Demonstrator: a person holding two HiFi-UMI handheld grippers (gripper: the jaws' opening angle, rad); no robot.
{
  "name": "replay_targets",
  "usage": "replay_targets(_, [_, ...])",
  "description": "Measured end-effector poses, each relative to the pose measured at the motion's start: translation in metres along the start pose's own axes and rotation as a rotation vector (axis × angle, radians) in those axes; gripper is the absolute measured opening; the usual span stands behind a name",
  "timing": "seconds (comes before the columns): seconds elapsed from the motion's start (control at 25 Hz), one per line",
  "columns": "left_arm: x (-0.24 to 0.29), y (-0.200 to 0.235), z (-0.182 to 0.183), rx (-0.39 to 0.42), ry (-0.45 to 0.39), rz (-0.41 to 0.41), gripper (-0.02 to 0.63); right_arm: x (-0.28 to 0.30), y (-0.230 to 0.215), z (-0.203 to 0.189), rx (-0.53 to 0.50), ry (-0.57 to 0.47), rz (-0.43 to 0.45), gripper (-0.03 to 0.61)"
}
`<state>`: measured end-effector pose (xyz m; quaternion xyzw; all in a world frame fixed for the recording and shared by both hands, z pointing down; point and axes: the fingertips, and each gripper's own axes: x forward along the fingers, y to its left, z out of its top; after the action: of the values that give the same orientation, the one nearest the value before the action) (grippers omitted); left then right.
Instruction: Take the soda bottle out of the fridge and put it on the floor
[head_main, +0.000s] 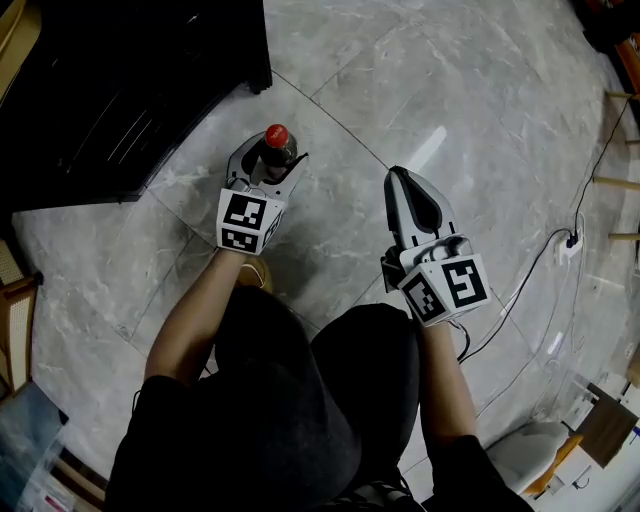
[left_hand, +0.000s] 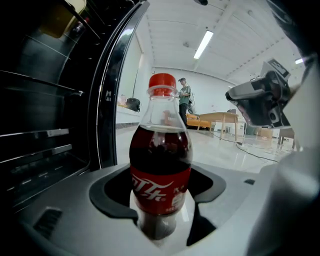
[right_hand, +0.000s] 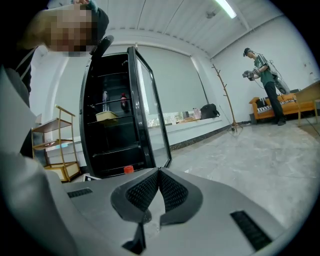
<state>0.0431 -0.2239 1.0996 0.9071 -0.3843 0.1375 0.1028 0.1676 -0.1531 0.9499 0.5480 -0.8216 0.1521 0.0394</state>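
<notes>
Red-capped and dark with cola, the soda bottle stood upright in the left gripper, whose jaws were spread wide and pinched on the bottle's lower body, at the bottom of the label. It was clear of the fridge, which stood open at the far left with its door swung out just left of the bottle. From the head view, the bottle was over the grey marble floor, a little to the right of the fridge's near corner. Its base was hidden between the jaws, so I could not tell whether it was resting on the marble or hanging just above it.

The right gripper hovered to the right, well apart from the bottle. Its ribbed pads were pressed together on nothing (it looked to have no part in this step).

By my reading, the taking-out was done and the setting-down was the step in hand. The next move called for lowering the bottle straight until its base sat flat, then easing the jaws apart evenly and drawing the gripper back toward the person without knocking the tall, narrow bottle over.
</notes>
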Motion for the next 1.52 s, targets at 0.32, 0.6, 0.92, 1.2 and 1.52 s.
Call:
replay_targets(0.32, [-0.004,-0.006,-0.005,0.019,-0.006,0.019,0.313,0.001,-0.005,-0.008,0.006,0.015,0.002,0.023])
replay_targets(0.6, [-0.007,-0.010,-0.005,0.030,-0.008,0.031,0.313,0.000,-0.006,-0.013,0.016,0.022,0.005,0.023])
replay_targets(0.92, [-0.010,-0.007,-0.001,0.008,-0.012,0.080,0.367,-0.004,-0.007,-0.013,0.028,0.011,0.002,0.023])
replay_targets(1.2, [-0.020,-0.010,0.014,-0.009,-0.037,0.082,0.390,-0.006,-0.011,-0.011,0.025,0.005,-0.005,0.023])
replay_targets(1.52, [-0.047,-0.012,0.060,0.005,-0.053,0.064,0.388,-0.008,-0.015,0.011,-0.021,-0.010,-0.016,0.023])
